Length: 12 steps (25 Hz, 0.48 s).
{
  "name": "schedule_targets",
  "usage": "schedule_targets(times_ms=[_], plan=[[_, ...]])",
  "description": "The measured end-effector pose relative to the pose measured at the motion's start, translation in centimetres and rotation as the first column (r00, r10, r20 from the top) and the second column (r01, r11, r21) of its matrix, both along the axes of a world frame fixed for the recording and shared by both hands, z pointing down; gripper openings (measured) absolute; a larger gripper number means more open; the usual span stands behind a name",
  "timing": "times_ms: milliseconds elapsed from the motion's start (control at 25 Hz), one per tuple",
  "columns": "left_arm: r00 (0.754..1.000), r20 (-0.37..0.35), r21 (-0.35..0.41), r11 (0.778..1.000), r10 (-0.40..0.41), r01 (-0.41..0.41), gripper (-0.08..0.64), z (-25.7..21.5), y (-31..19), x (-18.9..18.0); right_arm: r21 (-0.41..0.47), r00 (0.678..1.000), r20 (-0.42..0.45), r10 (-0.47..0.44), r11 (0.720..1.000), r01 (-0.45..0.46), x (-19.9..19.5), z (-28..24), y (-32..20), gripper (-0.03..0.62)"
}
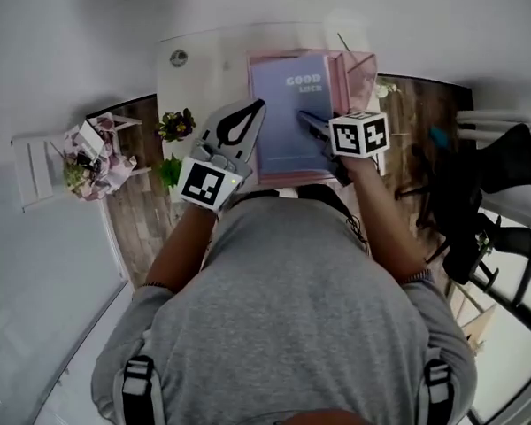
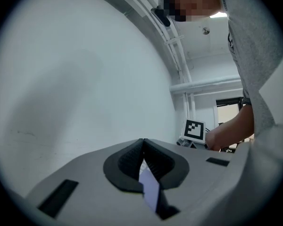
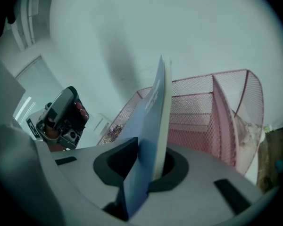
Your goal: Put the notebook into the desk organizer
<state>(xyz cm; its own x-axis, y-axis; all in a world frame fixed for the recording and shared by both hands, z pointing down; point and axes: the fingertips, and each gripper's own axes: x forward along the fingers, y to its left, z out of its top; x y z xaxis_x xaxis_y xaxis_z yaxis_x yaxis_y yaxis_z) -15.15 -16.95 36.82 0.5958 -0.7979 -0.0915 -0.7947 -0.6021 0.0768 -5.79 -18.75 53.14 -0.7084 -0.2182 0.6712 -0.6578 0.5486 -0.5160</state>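
Notebook (image 1: 283,87): blue, held above table (image 1: 203,60)
Left tongs (image 1: 260,106): clamped on its 9 o'clock edge
Right tongs (image 1: 303,116): clamped on its 3 o'clock side
Organizer (image 1: 361,67): pink mesh, 1 o'clock of notebook

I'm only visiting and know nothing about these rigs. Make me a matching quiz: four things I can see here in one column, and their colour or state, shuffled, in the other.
Things:
1. notebook
2. desk organizer
3. right gripper
4. person's shirt

Colour or state:
A. pink wire mesh
B. grey
C. blue cover with "GOOD LUCK" printed on it
D. shut on the notebook's edge

Pairs: 1-C, 2-A, 3-D, 4-B.
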Motion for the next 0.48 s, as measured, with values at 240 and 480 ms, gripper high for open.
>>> schedule_targets(times_ms=[240,480], plan=[[0.999,-0.014,0.001,0.999,0.047,-0.047,0.02,0.1,0.0,0.4,0.077,0.992,-0.127,0.015,0.997,-0.006,0.3,0.4,-0.4,0.097],[0.997,-0.016,0.008,0.997,0.073,-0.073,0.02,0.2,0.1,0.6,0.157,0.972,-0.233,0.016,0.987,0.022,0.5,1.4,-0.3,0.117]])
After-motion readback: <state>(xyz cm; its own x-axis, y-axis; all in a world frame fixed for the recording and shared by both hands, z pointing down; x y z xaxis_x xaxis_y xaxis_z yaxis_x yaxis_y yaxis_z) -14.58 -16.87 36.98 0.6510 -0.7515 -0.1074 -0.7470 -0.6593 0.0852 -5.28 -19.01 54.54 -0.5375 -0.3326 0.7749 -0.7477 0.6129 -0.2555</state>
